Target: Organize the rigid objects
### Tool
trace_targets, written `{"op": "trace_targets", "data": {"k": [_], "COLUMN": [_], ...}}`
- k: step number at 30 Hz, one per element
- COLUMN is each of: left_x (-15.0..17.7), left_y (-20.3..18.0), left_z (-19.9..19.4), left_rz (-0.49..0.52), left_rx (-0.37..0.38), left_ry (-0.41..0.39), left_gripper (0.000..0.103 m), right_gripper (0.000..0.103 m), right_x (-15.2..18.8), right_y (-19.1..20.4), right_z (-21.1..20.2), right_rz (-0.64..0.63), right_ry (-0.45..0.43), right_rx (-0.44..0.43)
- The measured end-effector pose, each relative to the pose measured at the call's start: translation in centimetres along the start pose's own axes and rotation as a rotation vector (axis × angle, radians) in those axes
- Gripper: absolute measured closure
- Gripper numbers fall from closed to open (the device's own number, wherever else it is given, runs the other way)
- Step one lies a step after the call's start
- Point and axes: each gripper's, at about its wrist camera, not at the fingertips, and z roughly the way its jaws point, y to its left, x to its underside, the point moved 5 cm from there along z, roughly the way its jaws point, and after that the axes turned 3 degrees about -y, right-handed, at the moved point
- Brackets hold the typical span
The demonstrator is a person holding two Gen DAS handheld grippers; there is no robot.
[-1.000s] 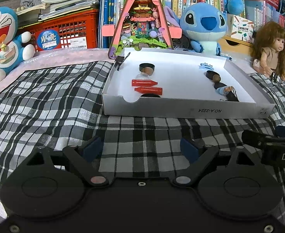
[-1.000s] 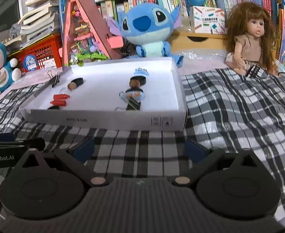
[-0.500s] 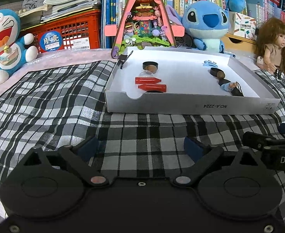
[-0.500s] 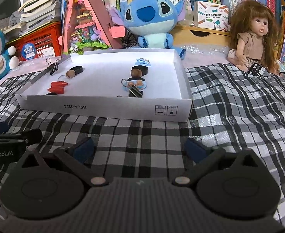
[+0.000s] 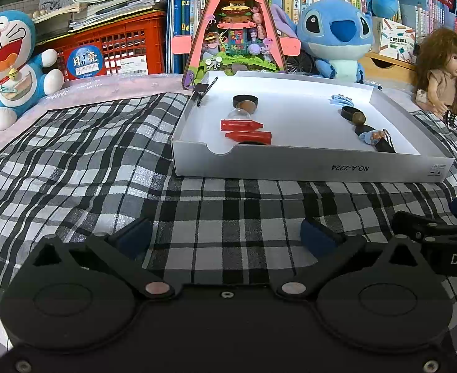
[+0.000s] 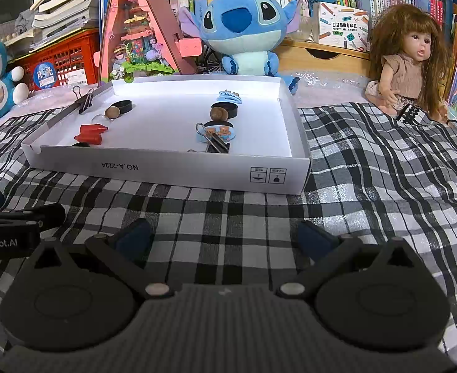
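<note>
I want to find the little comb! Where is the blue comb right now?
In the right wrist view the blue comb lies in the white box, toward its far right corner, just behind a black ring with a brown ball.

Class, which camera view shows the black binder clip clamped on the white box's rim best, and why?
The right wrist view: the binder clip shows its black body and wire handles clearly on the white box rim. In the left wrist view the clip looks smaller and edge-on.
</note>
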Motion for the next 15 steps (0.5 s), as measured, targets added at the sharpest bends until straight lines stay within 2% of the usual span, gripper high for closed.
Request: {"op": "trace_targets", "data": {"k": [15], "left_x": [0.03], "left_y": [0.02], "left_z": [0.02], "left_rz": [0.001], "left_rx": [-0.001], "left_ry": [0.000], "left_gripper": [0.000], "right_gripper": [0.000], "right_x": [0.02], "right_y": [0.02], "right_z": [0.00], "right_rz": [-0.003], "right_ry": [0.001], "right_rx": [0.000]}}
